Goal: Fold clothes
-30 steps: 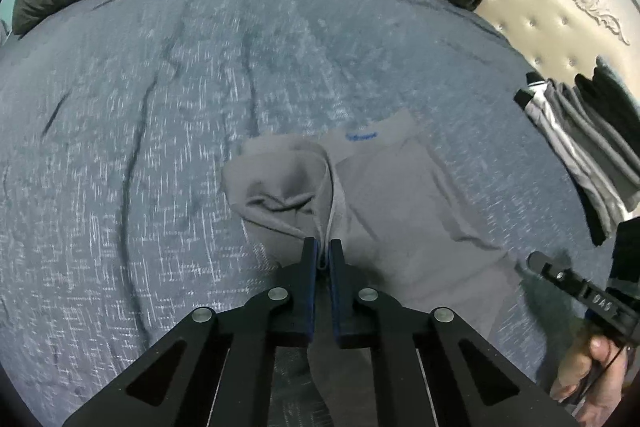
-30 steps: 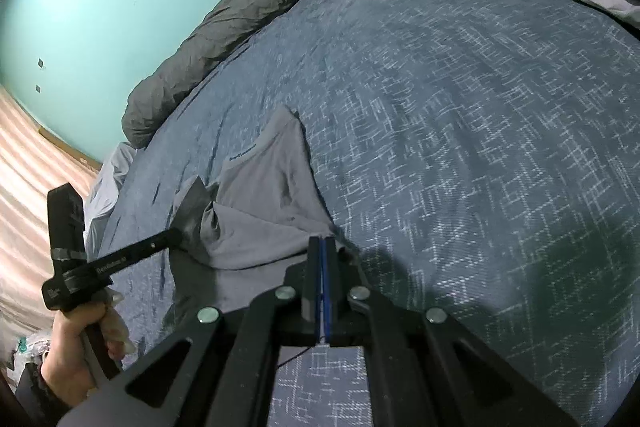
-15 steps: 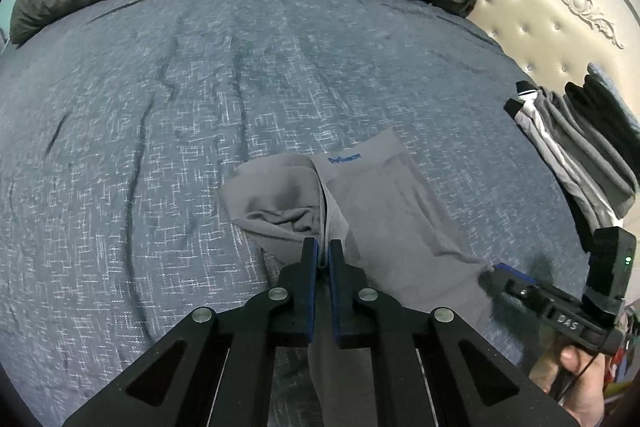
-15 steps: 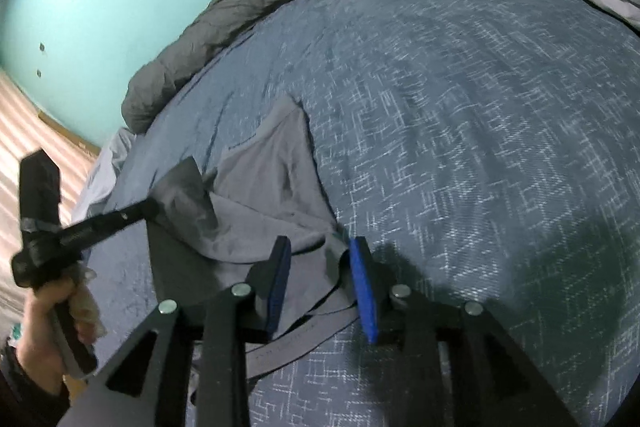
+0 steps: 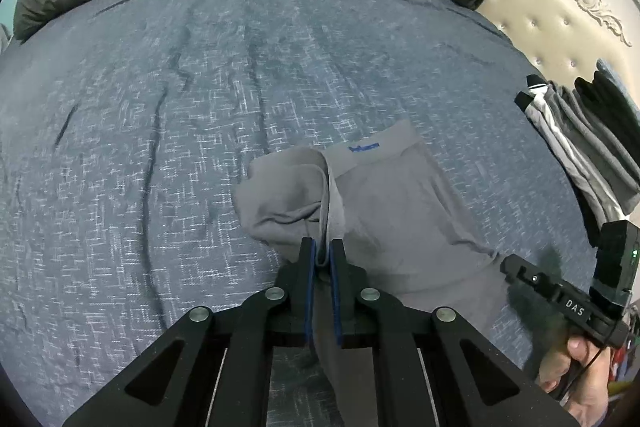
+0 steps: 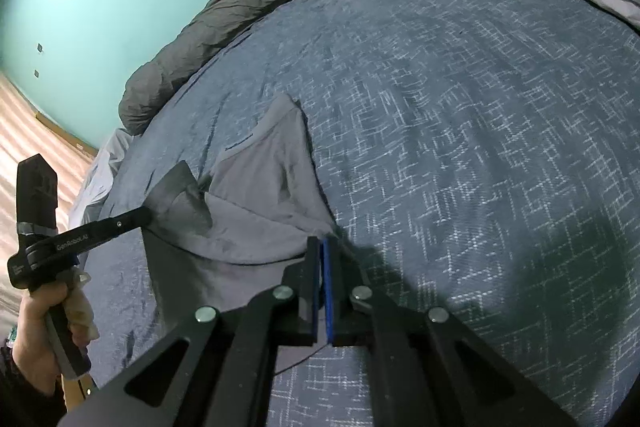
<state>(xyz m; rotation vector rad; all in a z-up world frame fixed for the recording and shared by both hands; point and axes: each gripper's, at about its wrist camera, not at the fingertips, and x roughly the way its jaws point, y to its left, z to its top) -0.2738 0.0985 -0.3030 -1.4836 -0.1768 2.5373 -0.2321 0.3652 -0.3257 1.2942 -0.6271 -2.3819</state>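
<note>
The grey underwear (image 5: 384, 211) lies near the middle of the bed (image 5: 160, 147), waistband at its 12 o'clock edge, one side turned over on itself toward 9 o'clock. The left gripper (image 5: 322, 255) has its jaws clamped on that lifted fold, a thin ridge of cloth standing between the blue pads. The fabric looks thin, light and limp: it sags wherever it is not held, and creases run out from each pinch. It should slide easily over the bedspread, so a hem or the thicker waistband gives a surer hold than a single layer.

At about 3 o'clock, the right gripper (image 6: 322, 247) has just snapped its jaws together on the garment's corner, cloth pinched at the tips. A pile of clothes (image 5: 580, 147) sits well apart, toward 2 o'clock.
</note>
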